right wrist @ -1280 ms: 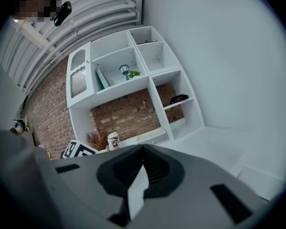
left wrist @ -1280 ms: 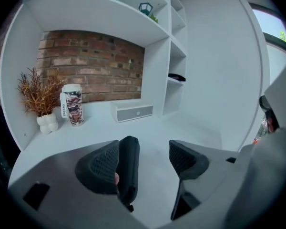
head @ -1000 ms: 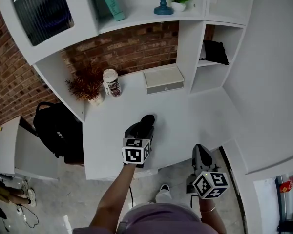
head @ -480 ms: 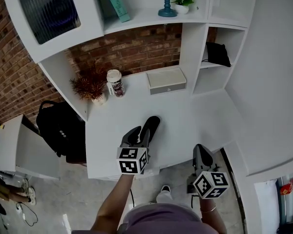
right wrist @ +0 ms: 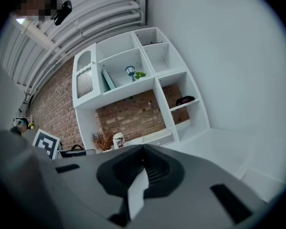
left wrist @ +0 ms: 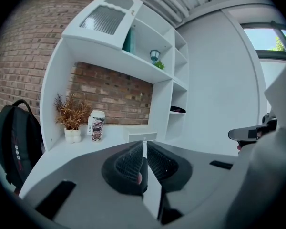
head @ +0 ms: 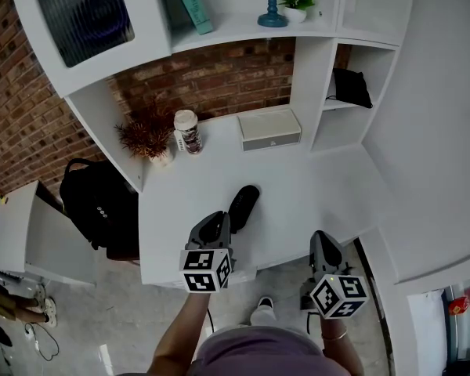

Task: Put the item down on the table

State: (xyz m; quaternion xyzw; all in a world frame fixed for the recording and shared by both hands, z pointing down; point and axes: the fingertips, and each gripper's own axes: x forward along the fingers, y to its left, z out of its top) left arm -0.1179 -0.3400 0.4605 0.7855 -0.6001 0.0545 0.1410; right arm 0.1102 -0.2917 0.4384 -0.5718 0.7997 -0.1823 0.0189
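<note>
The dark item (head: 244, 207) already lies flat on the white worktop (head: 305, 198), near its front edge. Nothing touches it. Your left gripper (head: 212, 223) is just beside it, on the side nearer to you. Its jaws are closing and are almost together, with nothing between them. Your right gripper (head: 322, 242) hangs off the front edge of the worktop, closed and empty.

In my judgement the putting-down step is finished and you are now in the retreat. The next move asks very little: draw the left gripper back toward you and a bit upward, so that it does not brush the item or push it along the worktop.
</note>
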